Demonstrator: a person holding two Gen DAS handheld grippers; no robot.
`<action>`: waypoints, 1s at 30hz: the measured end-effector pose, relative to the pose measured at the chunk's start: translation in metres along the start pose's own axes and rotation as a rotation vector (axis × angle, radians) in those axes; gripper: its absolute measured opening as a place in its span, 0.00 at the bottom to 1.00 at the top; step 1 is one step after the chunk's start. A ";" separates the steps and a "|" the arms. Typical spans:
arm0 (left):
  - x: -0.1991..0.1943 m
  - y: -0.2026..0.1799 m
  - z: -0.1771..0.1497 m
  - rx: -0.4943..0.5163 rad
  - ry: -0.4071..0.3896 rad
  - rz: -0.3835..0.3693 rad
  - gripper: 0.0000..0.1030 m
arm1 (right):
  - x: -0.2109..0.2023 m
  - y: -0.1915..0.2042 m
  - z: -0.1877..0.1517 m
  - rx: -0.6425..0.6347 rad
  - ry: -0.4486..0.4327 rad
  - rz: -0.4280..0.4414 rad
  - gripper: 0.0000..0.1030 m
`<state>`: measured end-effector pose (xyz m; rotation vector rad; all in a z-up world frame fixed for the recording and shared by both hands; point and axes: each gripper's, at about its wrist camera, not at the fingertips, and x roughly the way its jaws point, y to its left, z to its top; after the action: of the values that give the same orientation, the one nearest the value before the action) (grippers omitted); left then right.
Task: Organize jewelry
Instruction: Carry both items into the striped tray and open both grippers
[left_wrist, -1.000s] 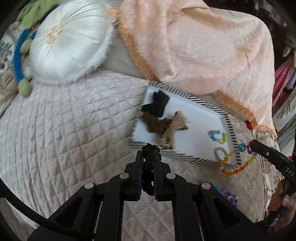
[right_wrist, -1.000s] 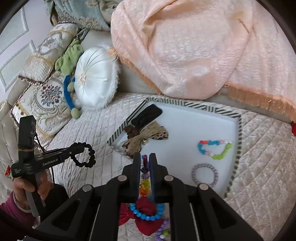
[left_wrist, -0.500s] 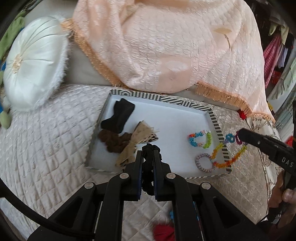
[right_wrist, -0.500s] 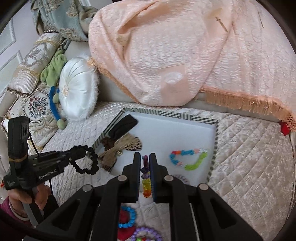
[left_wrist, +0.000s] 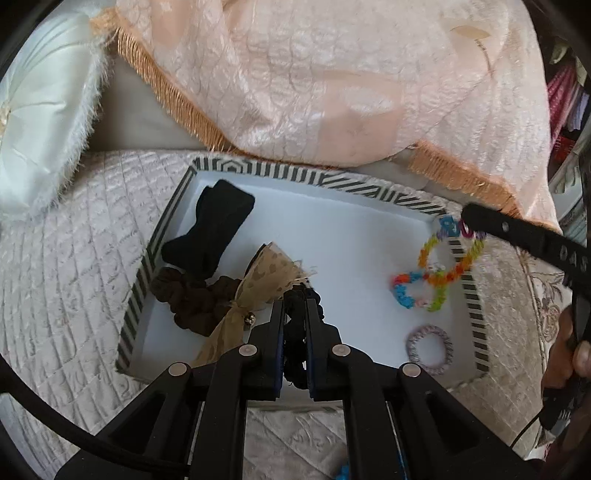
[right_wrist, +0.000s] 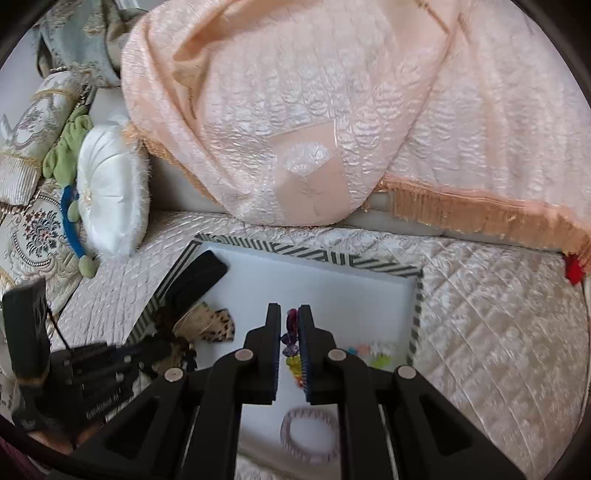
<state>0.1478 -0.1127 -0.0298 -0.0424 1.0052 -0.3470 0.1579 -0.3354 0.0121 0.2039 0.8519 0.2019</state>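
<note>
- Gripper in your left hand (left_wrist: 294, 295): jaws closed on a black beaded bracelet (left_wrist: 295, 332), which hangs between the fingers above the near left part of the tray (left_wrist: 280, 173).
- Gripper in your right hand (right_wrist: 288, 321): jaws nearly closed on a rainbow bead bracelet (left_wrist: 452, 254); in the left wrist view it dangles from the fingertips over the tray's right rim, part inside and part outside.
- Tray: white floor, striped rim, resting on the quilted bed cover (left_wrist: 74, 266) in front of a peach fringed throw (left_wrist: 332, 74).
- Already in the tray, left side: a black bow (left_wrist: 210, 232), a brown scrunchie (left_wrist: 192, 299) and a tan spotted bow (left_wrist: 266, 280), touching one another in a loose pile.
- Already in the tray, right side: a small multicoloured bead bracelet (left_wrist: 417, 291) and, nearer to you, a pale lilac hair tie (left_wrist: 430, 345), lying apart from each other.
- Progress, as a judgement: you are well into the sorting, with hair pieces on the left and bracelets on the right. The two bracelets you carry are not yet set down, and a blue bead (left_wrist: 343, 472) shows on the bed cover near the bottom edge of the left wrist view, so more may remain outside.
- Pose: both grippers point steeply down toward the tray from its near side, the left one close to the bow pile, the right one over the right half, with your right hand (left_wrist: 569, 350) just visible at the frame edge.
</note>
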 end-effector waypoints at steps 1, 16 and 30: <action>0.004 0.003 0.000 -0.005 0.006 0.004 0.00 | 0.006 0.000 0.003 0.000 0.005 -0.004 0.09; 0.031 0.012 -0.001 0.007 0.011 0.055 0.00 | 0.082 -0.052 0.007 0.066 0.062 -0.172 0.09; 0.014 0.007 -0.008 0.009 -0.004 0.052 0.13 | 0.056 -0.034 -0.015 0.029 0.054 -0.170 0.40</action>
<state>0.1501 -0.1093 -0.0471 -0.0087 0.9987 -0.3038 0.1856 -0.3517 -0.0471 0.1522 0.9218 0.0361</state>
